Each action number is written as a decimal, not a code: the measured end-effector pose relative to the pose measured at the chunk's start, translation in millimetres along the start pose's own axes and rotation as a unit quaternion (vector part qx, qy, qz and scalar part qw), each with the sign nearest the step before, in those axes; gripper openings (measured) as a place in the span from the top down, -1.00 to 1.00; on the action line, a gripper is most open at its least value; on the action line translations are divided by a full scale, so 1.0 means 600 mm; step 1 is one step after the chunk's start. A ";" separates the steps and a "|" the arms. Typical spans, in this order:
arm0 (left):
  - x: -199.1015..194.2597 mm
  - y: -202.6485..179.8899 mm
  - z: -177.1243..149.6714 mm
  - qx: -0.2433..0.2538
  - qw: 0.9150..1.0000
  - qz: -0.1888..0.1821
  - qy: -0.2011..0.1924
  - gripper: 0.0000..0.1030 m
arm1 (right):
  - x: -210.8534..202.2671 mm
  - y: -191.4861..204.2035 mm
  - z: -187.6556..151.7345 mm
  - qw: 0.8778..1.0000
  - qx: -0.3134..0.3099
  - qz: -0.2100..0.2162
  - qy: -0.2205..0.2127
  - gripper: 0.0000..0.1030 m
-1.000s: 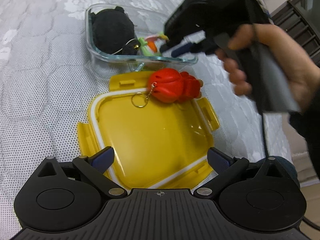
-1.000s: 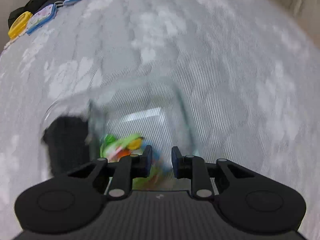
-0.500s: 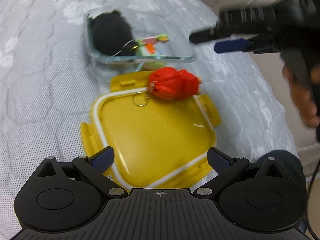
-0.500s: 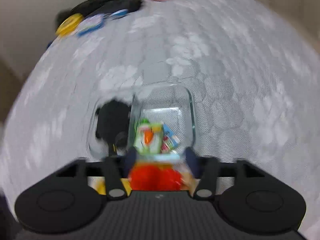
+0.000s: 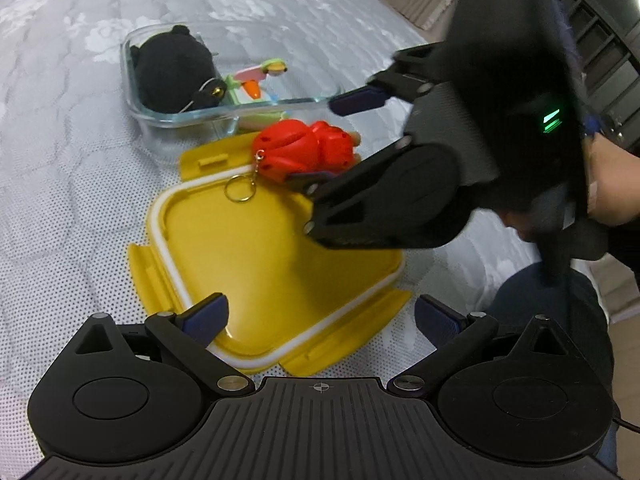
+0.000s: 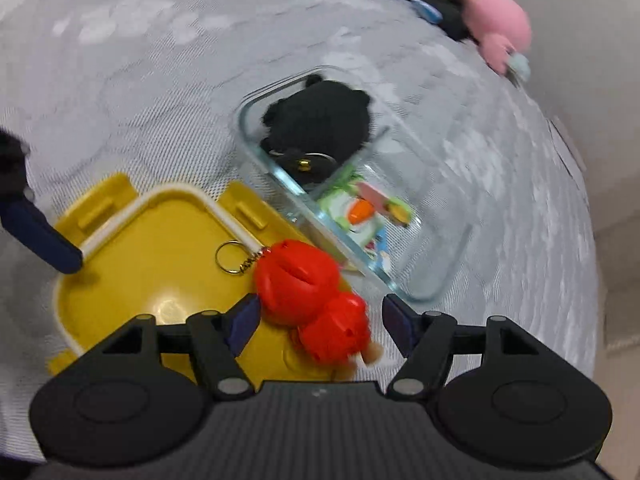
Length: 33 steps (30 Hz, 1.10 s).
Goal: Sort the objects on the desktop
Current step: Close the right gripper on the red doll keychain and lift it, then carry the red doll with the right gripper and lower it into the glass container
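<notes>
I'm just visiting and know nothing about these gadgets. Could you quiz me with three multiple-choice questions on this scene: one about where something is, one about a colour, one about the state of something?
1. Where does the red toy keychain lie?
A. inside the glass container
B. on the edge of the yellow lid
C. on the pink plush toy

2. What colour is the plush toy in the glass container?
A. black
B. white
C. blue

3. How does the right gripper stand?
A. shut on the lid
B. shut and empty
C. open, one finger on each side of the red toy

Answers:
1 B: it rests on the yellow lid at the rim nearest the container, its ring lying on the lid.
2 A: a black plush fills one compartment.
3 C: the right wrist view shows a wide gap between its fingers, with the toy in it.
</notes>
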State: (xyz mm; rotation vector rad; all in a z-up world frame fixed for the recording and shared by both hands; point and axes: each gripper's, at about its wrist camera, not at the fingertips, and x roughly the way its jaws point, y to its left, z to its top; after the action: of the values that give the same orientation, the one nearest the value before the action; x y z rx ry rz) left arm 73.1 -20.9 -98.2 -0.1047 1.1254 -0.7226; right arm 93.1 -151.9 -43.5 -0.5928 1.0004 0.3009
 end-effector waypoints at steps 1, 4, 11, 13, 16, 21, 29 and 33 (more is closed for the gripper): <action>0.000 0.003 0.000 -0.002 1.000 0.001 -0.001 -0.98 | 0.002 0.004 0.001 1.000 -0.009 -0.003 0.001 -0.39; 0.001 0.009 0.002 -0.007 1.000 0.003 -0.002 -1.00 | 0.009 0.017 0.004 0.999 -0.037 -0.010 0.004 -0.24; -0.009 0.019 0.001 -0.025 1.000 0.002 -0.011 -1.00 | 0.027 0.024 0.023 0.998 -0.066 -0.021 0.008 0.04; -0.008 0.029 0.003 -0.044 0.999 0.010 -0.011 -1.00 | 0.035 0.006 0.038 0.999 -0.042 -0.018 0.008 0.04; -0.006 0.045 0.007 -0.073 0.997 0.030 -0.014 -1.00 | 0.046 -0.021 0.062 1.000 -0.007 -0.014 0.007 0.04; -0.011 0.066 0.012 -0.109 0.993 0.030 -0.029 -1.00 | 0.065 -0.067 0.101 0.999 0.052 -0.007 0.006 0.04; -0.013 0.079 0.020 -0.124 0.991 0.029 -0.039 -1.00 | 0.096 -0.139 0.163 0.989 0.147 0.005 0.003 0.05; -0.009 0.081 0.023 -0.130 0.991 0.023 -0.036 -1.00 | 0.104 -0.126 0.174 0.990 0.139 0.004 0.019 0.08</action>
State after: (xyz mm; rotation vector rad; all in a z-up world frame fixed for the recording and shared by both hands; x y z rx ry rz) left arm 106.8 16.0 -108.2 -0.3234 1.1444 -0.5245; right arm 236.0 -152.5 -30.2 -0.3428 1.0600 0.1538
